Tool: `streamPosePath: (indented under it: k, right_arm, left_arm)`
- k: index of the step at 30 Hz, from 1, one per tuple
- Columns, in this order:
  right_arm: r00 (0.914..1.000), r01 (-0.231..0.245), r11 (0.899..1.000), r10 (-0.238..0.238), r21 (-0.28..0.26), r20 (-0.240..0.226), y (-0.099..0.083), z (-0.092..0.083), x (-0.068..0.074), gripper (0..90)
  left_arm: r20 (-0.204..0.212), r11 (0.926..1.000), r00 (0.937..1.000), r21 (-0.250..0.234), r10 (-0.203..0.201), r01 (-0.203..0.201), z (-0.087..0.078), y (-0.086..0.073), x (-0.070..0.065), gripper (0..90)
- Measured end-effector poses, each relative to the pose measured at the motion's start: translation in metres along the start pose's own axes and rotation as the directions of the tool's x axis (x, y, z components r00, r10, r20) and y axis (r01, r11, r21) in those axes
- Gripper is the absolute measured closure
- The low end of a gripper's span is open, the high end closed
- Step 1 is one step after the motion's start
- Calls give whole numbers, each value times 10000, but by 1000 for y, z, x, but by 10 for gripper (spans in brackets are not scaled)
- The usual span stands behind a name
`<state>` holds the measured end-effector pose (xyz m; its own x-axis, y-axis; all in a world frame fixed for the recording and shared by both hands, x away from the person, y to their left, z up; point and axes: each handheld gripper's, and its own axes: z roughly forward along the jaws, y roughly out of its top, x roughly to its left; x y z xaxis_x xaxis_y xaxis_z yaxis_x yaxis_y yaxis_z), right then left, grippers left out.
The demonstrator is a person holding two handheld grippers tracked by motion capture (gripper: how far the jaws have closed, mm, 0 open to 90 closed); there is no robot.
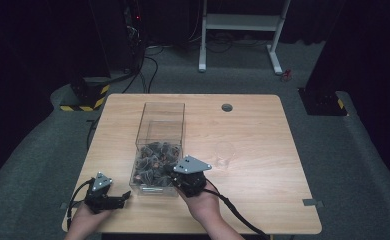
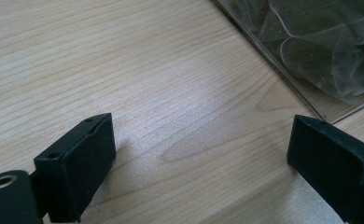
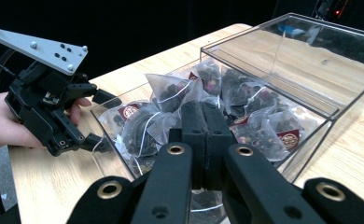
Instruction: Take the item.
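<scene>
Wood table seen from above, w/ a clear box of tea bags near its middle. At left, the left gripper lies low on the tabletop near the front edge, jaws spread wide w/ nothing between them, only bare wood; the box's near corner sits just beyond and to the right of its right jaw, close but apart. Next, the box: long axis runs away from the person, bags heaped in the near end, far end bare. Just right of the box's front, the right gripper reaches over the near wall; its jaws are pressed together, tips down among the bags. In the right gripper view the tips sit amid the heap; can't tell if a bag or string is pinched, nothing visibly is. So the bags lie directly at and ahead of the right fingers, making that hand likely the nearer for a pick. Farther right, a clear cup stands alone, well apart from both grippers.
</scene>
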<state>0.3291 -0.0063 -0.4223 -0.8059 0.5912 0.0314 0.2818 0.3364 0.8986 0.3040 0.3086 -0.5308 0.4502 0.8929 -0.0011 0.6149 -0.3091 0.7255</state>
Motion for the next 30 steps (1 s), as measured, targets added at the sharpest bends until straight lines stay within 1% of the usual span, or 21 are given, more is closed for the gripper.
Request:
streamPosePath:
  k: [8, 15, 30]
  right_arm:
    - [9999, -24, 9999, 25, -142, 108, 1, -6, -4, 900]
    - [9997, -41, 9995, 49, -309, 256, 1, -15, -10, 900]
    - [9984, -274, 9986, 296, -447, 491, -5, -27, -22, 900]
  left_arm:
    - [-2, 10000, 10000, -3, -2, 2, 0, 0, 0, 82]
    - [-2, 10000, 10000, -2, 1, -1, 0, 0, 0, 82]
    - [-14, 10000, 10000, 4, 46, -46, 0, 0, 0, 82]
